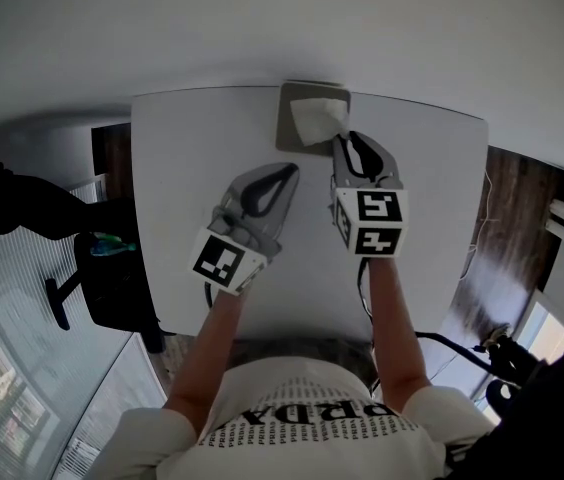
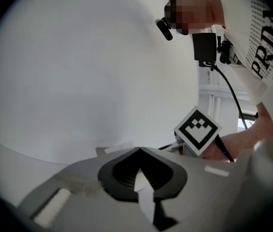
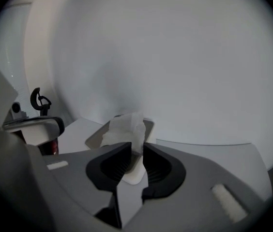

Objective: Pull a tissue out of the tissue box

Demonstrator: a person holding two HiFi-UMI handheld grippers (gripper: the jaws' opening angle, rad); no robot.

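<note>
While your right gripper (image 1: 347, 140) sits at the far middle of the worktop (image 1: 422, 178), right at the tissue box (image 1: 290, 103), its fingers (image 3: 112, 164) stand a narrow gap apart. The lower right edge of the tissue (image 3: 124, 127) runs down between them, and the pads don't look clamped on the sheet yet. That tissue stands up out of the box's slot as a crumpled tuft, its long axis roughly upright. It rises just ahead of and above your fingertips, and most of it lies to the left of the gap. By my reading, the coming pull needs a firm pinch first, then a lift along that upright line, away from the box. Your left gripper (image 1: 289, 172) is apart from the box, nearer you and to the left, fingers (image 2: 122, 170) closed tip to tip on nothing. It is the farther hand, should the box need holding down.
</note>
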